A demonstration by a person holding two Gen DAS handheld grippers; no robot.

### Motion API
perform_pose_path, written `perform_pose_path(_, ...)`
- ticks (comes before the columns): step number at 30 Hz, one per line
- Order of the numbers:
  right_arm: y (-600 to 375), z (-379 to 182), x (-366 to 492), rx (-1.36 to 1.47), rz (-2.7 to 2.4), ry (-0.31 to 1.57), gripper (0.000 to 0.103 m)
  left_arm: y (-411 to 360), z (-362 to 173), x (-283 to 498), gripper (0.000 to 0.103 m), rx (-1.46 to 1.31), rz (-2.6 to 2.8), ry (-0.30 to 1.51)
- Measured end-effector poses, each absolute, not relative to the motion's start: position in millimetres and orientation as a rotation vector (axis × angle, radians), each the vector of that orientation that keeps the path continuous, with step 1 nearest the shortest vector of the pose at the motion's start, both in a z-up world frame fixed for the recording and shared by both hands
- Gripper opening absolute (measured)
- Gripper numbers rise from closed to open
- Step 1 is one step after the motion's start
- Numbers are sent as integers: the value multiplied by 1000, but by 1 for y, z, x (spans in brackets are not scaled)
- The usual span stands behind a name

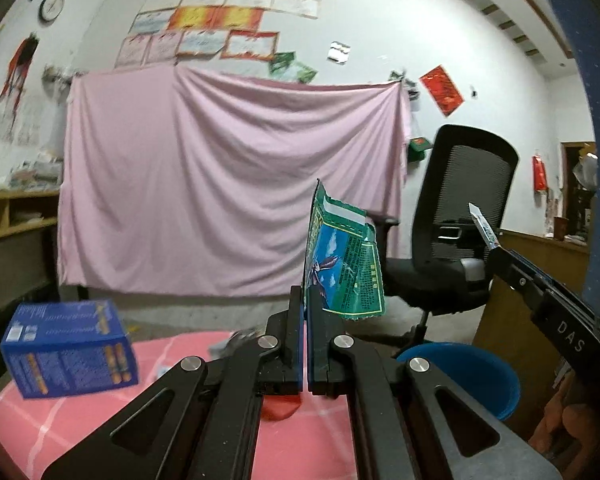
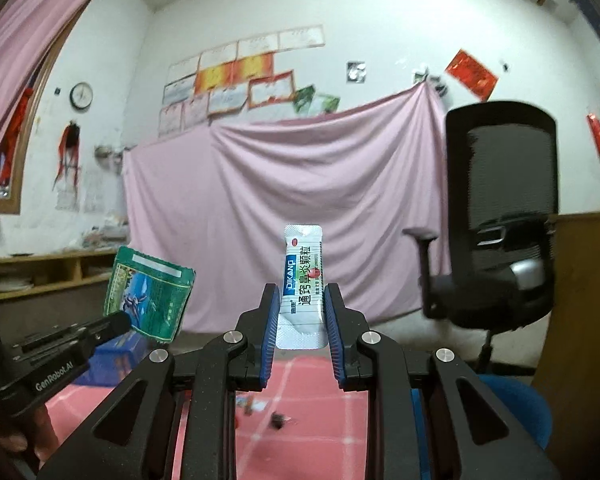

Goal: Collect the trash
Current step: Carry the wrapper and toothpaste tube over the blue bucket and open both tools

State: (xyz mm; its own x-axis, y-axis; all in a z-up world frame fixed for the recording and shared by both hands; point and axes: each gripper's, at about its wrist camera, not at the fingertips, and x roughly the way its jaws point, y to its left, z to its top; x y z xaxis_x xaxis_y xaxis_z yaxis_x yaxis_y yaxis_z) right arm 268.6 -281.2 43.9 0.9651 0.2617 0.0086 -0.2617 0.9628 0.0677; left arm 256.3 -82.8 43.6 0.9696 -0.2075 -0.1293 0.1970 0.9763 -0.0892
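In the left wrist view my left gripper [image 1: 305, 304] is shut on the lower edge of a green and blue snack wrapper [image 1: 346, 256], which stands upright above the fingers. My right gripper [image 2: 302, 300] is shut on a white medicine sachet [image 2: 302, 276] with a blue label, held upright between the blue pads. Each gripper shows in the other's view: the right gripper [image 1: 500, 254] comes in from the right with the sachet edge-on, and the left gripper [image 2: 118, 323] from the left with the wrapper [image 2: 150, 296]. Both are raised above the pink table [image 1: 60, 416]. A blue bin [image 1: 472, 376] stands lower right.
A blue carton [image 1: 68, 352] sits on the table's left. A red scrap [image 1: 280, 408] lies under the left gripper, and small dark scraps [image 2: 278, 420] lie on the cloth [image 2: 320, 412]. A black office chair [image 2: 500, 216] and a wooden desk [image 1: 496, 344] stand right, a pink sheet [image 1: 220, 192] behind.
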Motion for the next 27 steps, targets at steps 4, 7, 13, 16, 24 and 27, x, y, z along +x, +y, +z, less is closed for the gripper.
perform_pose_path(4, -300, 46, 266, 95, 223, -10, 21, -102, 49, 262, 0, -56, -241, 125)
perform_pose_path(7, -314, 47, 263, 109, 187, -17, 21, -122, 50, 269, 0, -42, -271, 123)
perform_pose_path(13, -336, 37, 262, 113, 122, 28, 21, -160, 49, 285, 0, -31, -340, 164)
perform_pose_path(16, -349, 32, 264, 115, 97, 53, 21, -178, 46, 295, 0, -30, -369, 194)
perform_pose_path(24, -385, 7, 280, 185, 30, 188, 21, -214, 34, 333, 0, -68, -423, 364)
perform_pose_path(27, -395, -4, 290, 219, 12, 253, 21, -228, 28, 350, 0, -72, -431, 444)
